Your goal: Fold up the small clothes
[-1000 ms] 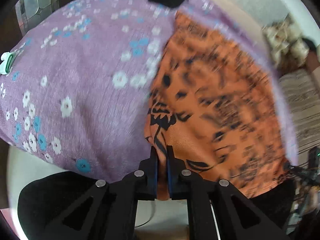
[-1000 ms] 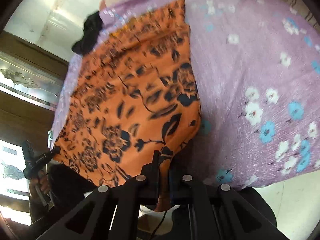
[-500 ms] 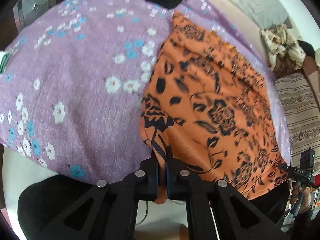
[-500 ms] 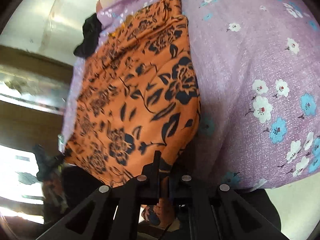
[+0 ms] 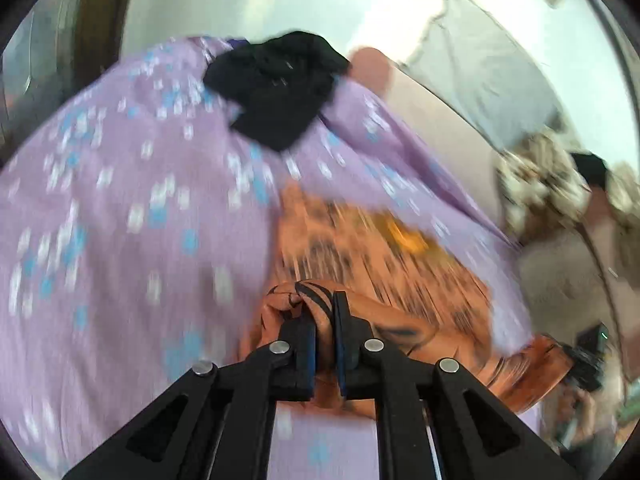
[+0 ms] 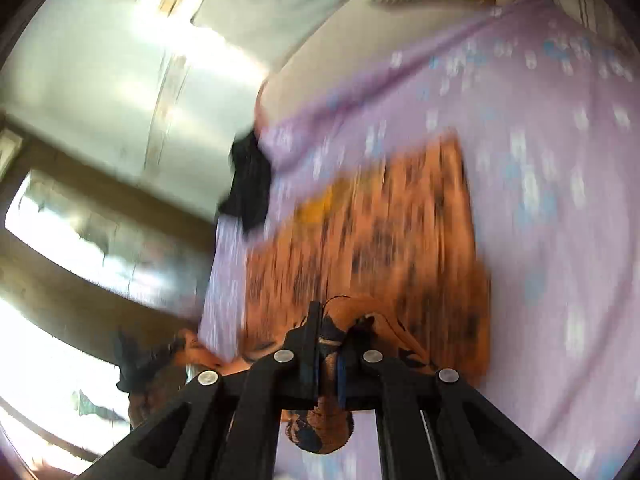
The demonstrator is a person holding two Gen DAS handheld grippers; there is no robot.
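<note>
I've got the left gripper (image 5: 325, 320) pinched tight on a bunched corner of the orange garment with the black flower print (image 5: 384, 264), and the right gripper (image 6: 329, 344) is clamped on another corner of it, with a bit of cloth hanging below its jaws. The rest of the garment lies on the lilac bedsheet with white and blue blossoms (image 5: 120, 240). Both views are smeared, but the crumpled black cloth (image 5: 276, 84) looks to sit at the sheet's far edge, apart from the garment.
</note>
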